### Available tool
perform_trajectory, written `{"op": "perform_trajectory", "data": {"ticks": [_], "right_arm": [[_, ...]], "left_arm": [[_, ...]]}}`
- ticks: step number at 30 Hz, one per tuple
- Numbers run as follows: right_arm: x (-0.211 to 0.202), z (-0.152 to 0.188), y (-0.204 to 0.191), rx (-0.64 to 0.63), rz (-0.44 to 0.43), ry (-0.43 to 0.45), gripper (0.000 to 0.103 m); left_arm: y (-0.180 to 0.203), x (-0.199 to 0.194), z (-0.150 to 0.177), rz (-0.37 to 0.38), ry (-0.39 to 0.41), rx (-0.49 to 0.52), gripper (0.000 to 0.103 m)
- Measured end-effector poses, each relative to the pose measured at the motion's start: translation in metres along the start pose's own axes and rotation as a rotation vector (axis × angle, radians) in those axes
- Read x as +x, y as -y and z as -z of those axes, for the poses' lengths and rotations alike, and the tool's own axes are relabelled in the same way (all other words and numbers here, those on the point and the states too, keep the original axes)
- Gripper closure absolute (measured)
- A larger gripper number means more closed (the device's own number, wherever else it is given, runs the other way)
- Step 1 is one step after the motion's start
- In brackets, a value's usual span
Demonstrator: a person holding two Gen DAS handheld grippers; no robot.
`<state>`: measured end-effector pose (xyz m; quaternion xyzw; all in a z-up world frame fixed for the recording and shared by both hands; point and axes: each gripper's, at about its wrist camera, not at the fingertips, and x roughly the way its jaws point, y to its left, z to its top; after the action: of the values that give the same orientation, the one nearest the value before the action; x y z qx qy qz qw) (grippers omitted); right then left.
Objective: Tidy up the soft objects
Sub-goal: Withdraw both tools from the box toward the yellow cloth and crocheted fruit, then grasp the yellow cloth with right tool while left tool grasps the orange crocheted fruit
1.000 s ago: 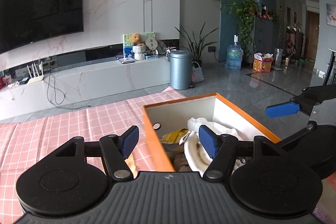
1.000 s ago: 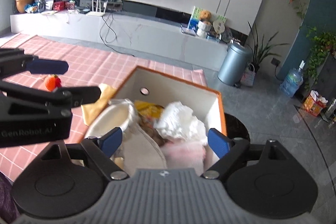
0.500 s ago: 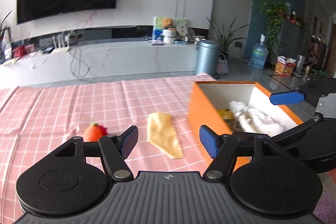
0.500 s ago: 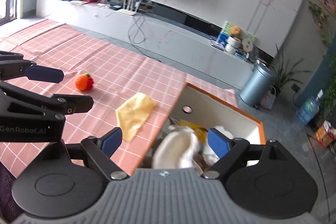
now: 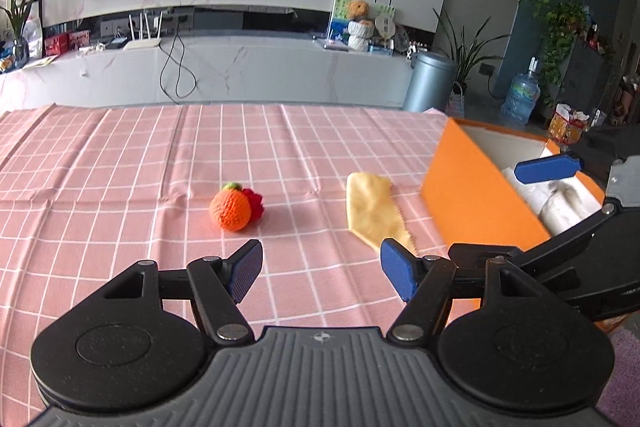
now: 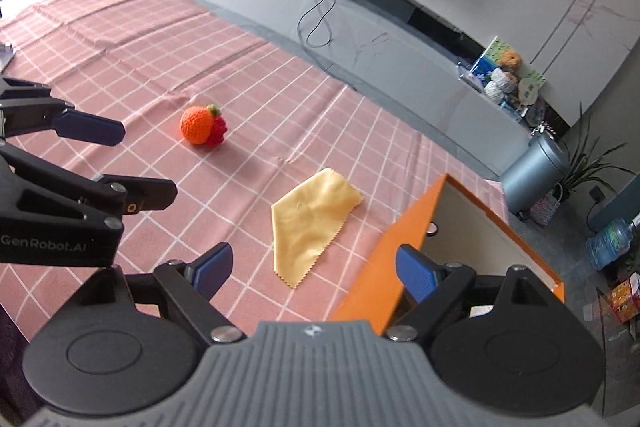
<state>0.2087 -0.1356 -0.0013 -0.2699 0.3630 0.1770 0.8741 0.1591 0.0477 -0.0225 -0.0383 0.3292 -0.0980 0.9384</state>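
Note:
A crocheted orange ball [image 5: 231,209] with a red bit lies on the pink checked tablecloth [image 5: 120,155]; it also shows in the right wrist view [image 6: 199,125]. A yellow cloth [image 5: 374,209] lies flat to its right, beside the orange box [image 5: 472,195], and shows in the right wrist view [image 6: 310,223]. The box [image 6: 384,267] holds white soft things [image 5: 560,205]. My left gripper [image 5: 322,273] is open and empty, short of the ball and cloth. My right gripper [image 6: 310,269] is open and empty, above the cloth's near end and the box wall.
The table's far edge faces a white TV bench [image 5: 240,67] with a router and cables. A grey bin [image 5: 430,81], plants and a water bottle [image 5: 520,99] stand on the floor beyond the box.
Both grippers have pulled back from over the box and swung left. The ball and yellow cloth have come into view and now sit in front of the open jaws.

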Motion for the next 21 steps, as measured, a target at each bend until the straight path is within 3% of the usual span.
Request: {"op": "perform_trajectory", "data": {"ticks": [9,21], "right_arm": [[0.05,-0.03,0.009,-0.007,-0.083,-0.123,0.022],[0.113,-0.067,0.024,-0.002,-0.145,-0.246,0.022]], "left_arm": [[-0.029,0.028,0.002,0.028,-0.06,-0.008,0.024],[-0.055,0.062,-0.012,0.062,-0.056,-0.001,0.023]]}}
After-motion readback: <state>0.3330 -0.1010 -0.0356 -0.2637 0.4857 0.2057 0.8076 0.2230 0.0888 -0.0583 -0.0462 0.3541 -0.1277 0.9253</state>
